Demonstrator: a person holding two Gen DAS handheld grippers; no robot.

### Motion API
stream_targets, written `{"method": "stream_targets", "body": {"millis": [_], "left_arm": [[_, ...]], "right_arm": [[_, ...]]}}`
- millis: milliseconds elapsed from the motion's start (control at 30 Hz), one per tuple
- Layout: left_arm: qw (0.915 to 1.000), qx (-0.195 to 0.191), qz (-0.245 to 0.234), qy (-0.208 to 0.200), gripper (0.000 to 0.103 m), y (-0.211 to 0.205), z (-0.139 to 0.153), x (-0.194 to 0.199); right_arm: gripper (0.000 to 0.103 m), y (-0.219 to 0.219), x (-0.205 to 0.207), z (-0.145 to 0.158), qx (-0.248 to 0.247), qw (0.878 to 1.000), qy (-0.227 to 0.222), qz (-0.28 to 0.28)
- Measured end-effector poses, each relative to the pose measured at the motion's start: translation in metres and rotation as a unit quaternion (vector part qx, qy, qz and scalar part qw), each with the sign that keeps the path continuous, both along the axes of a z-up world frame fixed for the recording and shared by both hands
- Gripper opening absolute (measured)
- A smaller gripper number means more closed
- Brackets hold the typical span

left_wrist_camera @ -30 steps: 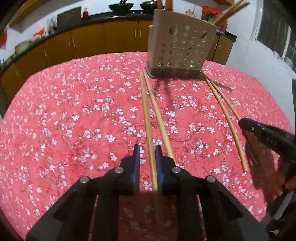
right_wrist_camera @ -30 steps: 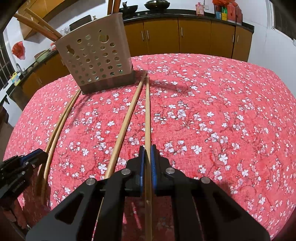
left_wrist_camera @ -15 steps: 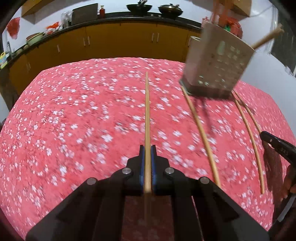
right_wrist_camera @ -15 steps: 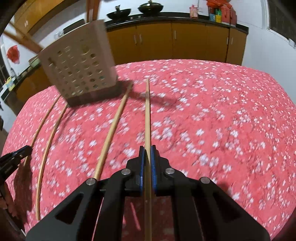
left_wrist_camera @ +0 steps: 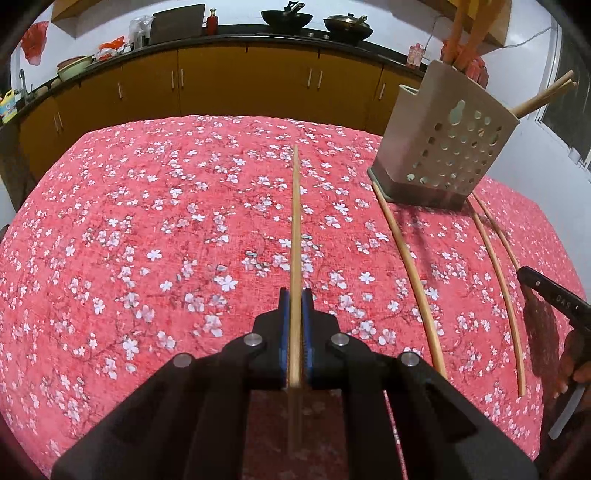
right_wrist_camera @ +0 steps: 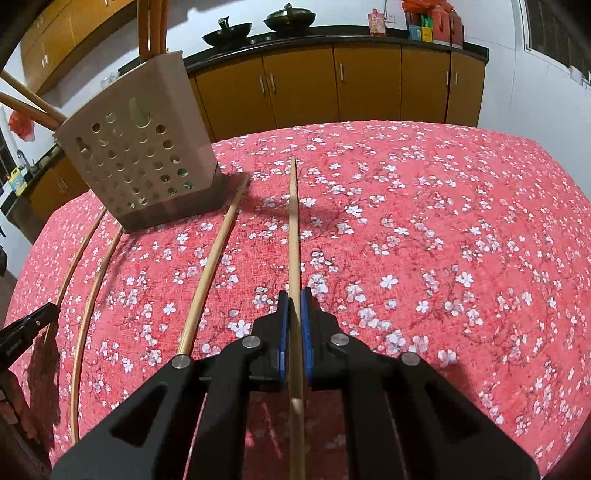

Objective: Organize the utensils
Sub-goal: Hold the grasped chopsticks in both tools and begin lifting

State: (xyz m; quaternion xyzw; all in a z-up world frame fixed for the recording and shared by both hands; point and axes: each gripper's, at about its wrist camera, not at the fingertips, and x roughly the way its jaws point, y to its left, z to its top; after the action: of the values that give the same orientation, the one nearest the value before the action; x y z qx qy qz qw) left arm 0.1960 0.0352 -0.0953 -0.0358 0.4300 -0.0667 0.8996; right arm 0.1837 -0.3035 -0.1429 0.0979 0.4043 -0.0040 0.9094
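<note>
Left wrist view, table: a red cloth with white blossoms (left_wrist_camera: 147, 229) is spread over the whole surface; brown cabinets (left_wrist_camera: 240, 85) are seen behind it, with two dark pans (left_wrist_camera: 286, 18) on the counter.
Utensil holder: a pale perforated holder (left_wrist_camera: 447, 147) is stood upright at the far right of the cloth, with wooden sticks (left_wrist_camera: 543, 96) leaning out of its top. In the right wrist view the same holder (right_wrist_camera: 136, 162) is seen at the far left.
Left gripper: the left gripper (left_wrist_camera: 295, 295) is closed on one chopstick (left_wrist_camera: 295, 221), which is clamped between the blue pads and points straight ahead over the cloth.
Right gripper: the right gripper (right_wrist_camera: 294, 295) is likewise closed on a second chopstick (right_wrist_camera: 293, 229), pinched between its pads and pointing forward, to the right of the holder.
Loose chopsticks: three chopsticks (left_wrist_camera: 410, 269) are left lying on the cloth, running from the foot of the holder toward the cameras; one lies alone and two lie as a near pair (left_wrist_camera: 498, 273).
Person: fingers (left_wrist_camera: 572, 369) are glimpsed at the right edge of the left view.
</note>
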Motion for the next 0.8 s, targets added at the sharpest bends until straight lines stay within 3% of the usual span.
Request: {"method": "stream_targets", "body": {"millis": [467,800], "left_arm": [[1.0000,-0.002,0.003,0.000,0.009,-0.003,-0.001,0.000],[0.9998,0.021,0.001,-0.001,0.009,-0.008,-0.002,-0.002]], "right_arm": [[0.008,0.009,-0.018,0.002,-0.013,1.000,0.003,0.000],[0.008,0.008,-0.023,0.004,-0.008,1.000,0.004,-0.001]]}}
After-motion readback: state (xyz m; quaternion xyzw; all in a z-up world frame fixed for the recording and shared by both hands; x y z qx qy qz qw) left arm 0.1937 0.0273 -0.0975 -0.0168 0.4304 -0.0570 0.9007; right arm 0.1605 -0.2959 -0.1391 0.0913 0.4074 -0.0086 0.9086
